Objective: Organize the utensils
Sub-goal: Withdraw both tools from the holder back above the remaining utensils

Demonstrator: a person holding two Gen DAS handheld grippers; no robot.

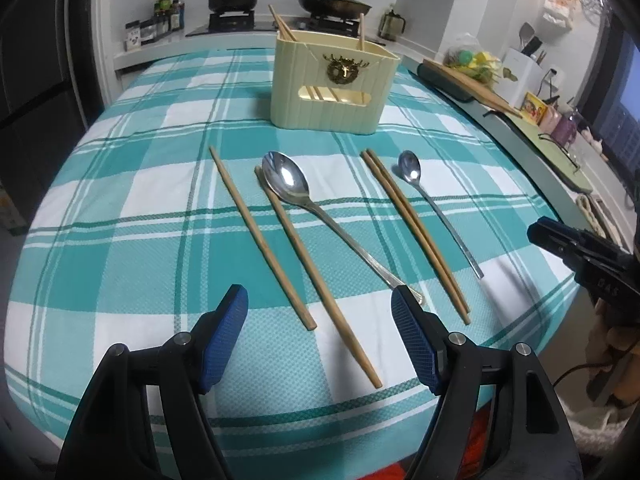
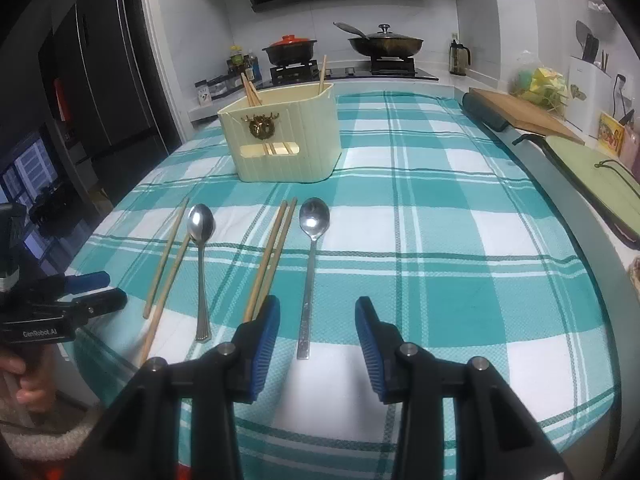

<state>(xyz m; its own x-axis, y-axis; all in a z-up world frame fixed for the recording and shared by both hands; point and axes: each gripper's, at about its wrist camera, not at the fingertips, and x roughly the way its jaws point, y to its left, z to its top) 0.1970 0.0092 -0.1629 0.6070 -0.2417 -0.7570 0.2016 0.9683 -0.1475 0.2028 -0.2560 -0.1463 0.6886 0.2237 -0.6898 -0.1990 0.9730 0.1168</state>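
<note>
Left to right, the left gripper (image 1: 318, 312) gapes wide and empty over two loose chopsticks (image 1: 262, 236) beside the big spoon (image 1: 286, 178), while the right gripper (image 2: 316, 322), parted narrower, frames the small spoon (image 2: 308, 320), both probably bound for the cream holder (image 1: 334, 84) (already holding chopsticks).

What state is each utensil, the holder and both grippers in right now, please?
Left gripper: open, empty.
Right gripper: open, empty.
Utensil holder: upright, several chopsticks inside.
Large spoon: flat on cloth, bowl up.
Small spoon: flat on cloth.
Paired chopsticks: flat, side by side.
Separate chopsticks: flat, apart.
</note>
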